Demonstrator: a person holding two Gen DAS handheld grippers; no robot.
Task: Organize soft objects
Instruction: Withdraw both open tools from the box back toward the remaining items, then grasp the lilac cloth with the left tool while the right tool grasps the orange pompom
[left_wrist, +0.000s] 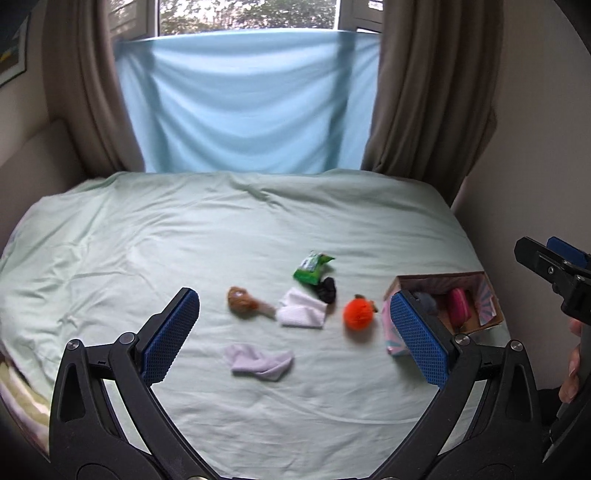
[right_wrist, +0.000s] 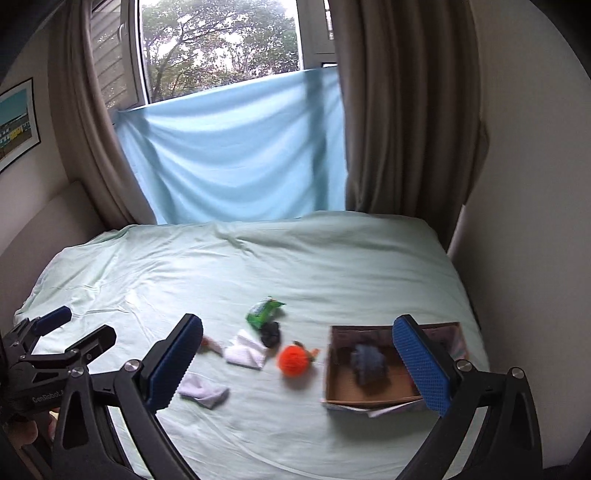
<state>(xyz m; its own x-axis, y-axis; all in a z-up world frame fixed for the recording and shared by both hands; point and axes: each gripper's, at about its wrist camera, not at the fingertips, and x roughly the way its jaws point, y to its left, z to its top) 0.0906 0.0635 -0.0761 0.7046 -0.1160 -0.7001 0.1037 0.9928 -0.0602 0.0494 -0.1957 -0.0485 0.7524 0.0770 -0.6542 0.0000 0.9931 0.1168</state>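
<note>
Soft things lie on a pale green bed (left_wrist: 147, 236): a lilac sock (left_wrist: 258, 362), a white folded cloth (left_wrist: 301, 314), a brown plush toy (left_wrist: 243, 301), an orange fuzzy ball (left_wrist: 357, 313), a black bundle (left_wrist: 327, 290) and a green packet (left_wrist: 313, 267). An open cardboard box (left_wrist: 484, 295) at the right holds a pink item (left_wrist: 458, 304) and a dark grey fuzzy thing (right_wrist: 369, 363). My left gripper (left_wrist: 295, 338) is open and empty above the near bed. My right gripper (right_wrist: 299, 369) is open and empty, hovering near the box (right_wrist: 332, 369).
A light blue sheet (left_wrist: 240, 103) hangs over the window behind the bed, with brown curtains (left_wrist: 424, 92) on both sides. A wall runs along the right bed edge. A framed picture (right_wrist: 16, 122) hangs on the left wall.
</note>
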